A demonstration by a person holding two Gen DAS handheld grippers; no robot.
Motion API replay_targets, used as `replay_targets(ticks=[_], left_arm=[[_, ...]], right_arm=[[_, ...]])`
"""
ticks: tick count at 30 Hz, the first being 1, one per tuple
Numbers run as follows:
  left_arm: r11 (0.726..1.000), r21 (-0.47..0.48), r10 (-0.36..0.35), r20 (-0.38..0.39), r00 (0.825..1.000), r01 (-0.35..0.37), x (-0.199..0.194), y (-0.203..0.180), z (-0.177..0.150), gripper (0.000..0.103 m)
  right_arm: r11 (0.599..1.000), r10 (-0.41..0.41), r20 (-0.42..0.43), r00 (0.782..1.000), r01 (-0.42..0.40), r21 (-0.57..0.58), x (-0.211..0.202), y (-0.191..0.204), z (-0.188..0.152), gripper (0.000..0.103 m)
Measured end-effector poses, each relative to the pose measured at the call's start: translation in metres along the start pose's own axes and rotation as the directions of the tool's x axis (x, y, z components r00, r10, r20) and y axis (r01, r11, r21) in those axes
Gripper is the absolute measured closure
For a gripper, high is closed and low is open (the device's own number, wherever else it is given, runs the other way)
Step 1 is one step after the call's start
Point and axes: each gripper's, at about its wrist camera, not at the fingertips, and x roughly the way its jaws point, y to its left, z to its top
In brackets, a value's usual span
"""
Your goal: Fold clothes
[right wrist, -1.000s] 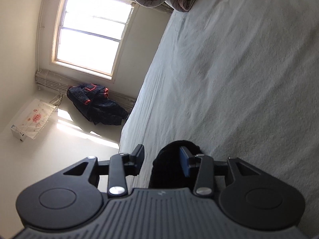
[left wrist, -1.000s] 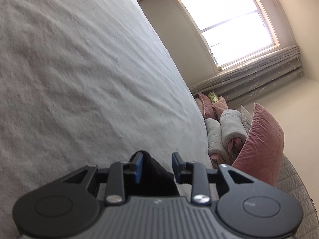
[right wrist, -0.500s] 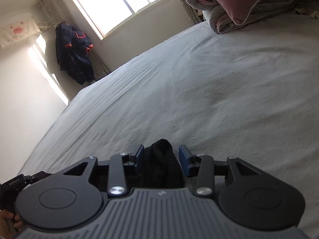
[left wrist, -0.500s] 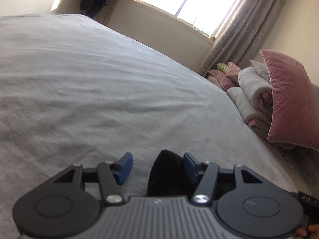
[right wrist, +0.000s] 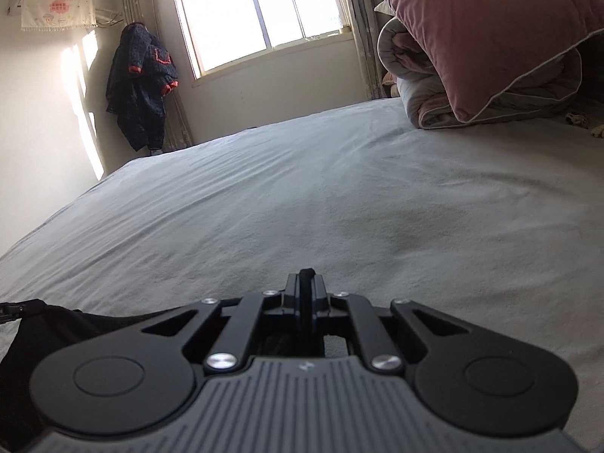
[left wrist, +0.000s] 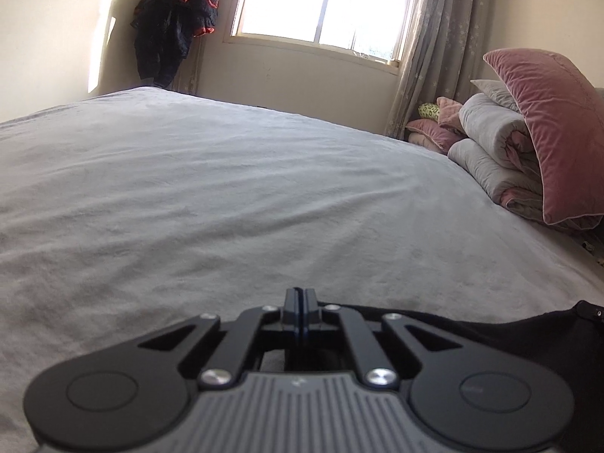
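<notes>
A black garment (left wrist: 528, 334) hangs stretched between my two grippers, low over the grey bed sheet (left wrist: 245, 196). My left gripper (left wrist: 301, 296) is shut on one edge of it; the cloth runs off to the right, mostly hidden under the gripper body. My right gripper (right wrist: 306, 283) is shut on the other edge, a black fold poking up between the fingertips; the garment (right wrist: 49, 324) runs off to the left. The tip of the other gripper shows at the frame edge in both views.
Pink velvet pillow (left wrist: 551, 132) and rolled grey quilts (left wrist: 487, 139) are stacked at the bed's right end. A dark jacket (right wrist: 141, 83) hangs by the window (right wrist: 260, 11). The grey bed sheet (right wrist: 339, 196) spreads flat ahead.
Both grippers went from open around the black cloth to shut on it. Both views have rolled level, and the garment is now drawn out between the grippers.
</notes>
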Motion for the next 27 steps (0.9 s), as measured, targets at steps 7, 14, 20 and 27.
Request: replay_targets(ticks=[7, 14, 20, 27], left_arm=[[0.989, 0.128, 0.082, -0.099, 0.992, -0.07, 0.002, -0.023, 0.007, 0.08], [0.999, -0.043, -0.014, -0.225, 0.974, 0.004, -0.037, -0.001, 0.018, 0.046], [0.987, -0.163, -0.071, -0.345, 0.936, 0.015, -0.065, 0.018, 0.007, 0.039], [0.955, -0.281, -0.208, -0.415, 0.886, 0.093, -0.071, 0.038, -0.01, 0.037]], right_arm=[[0.999, -0.016, -0.114, 0.993, 0.011, -0.042, 0.005, 0.008, 0.004, 0.084], [1.0, 0.014, -0.184, 0.983, -0.009, 0.026, -0.037, 0.0, 0.009, 0.056], [0.99, 0.058, -0.267, 0.962, -0.022, 0.137, -0.07, -0.01, 0.005, 0.056], [0.949, 0.159, -0.319, 0.934, -0.055, 0.311, -0.085, -0.029, -0.011, 0.055]])
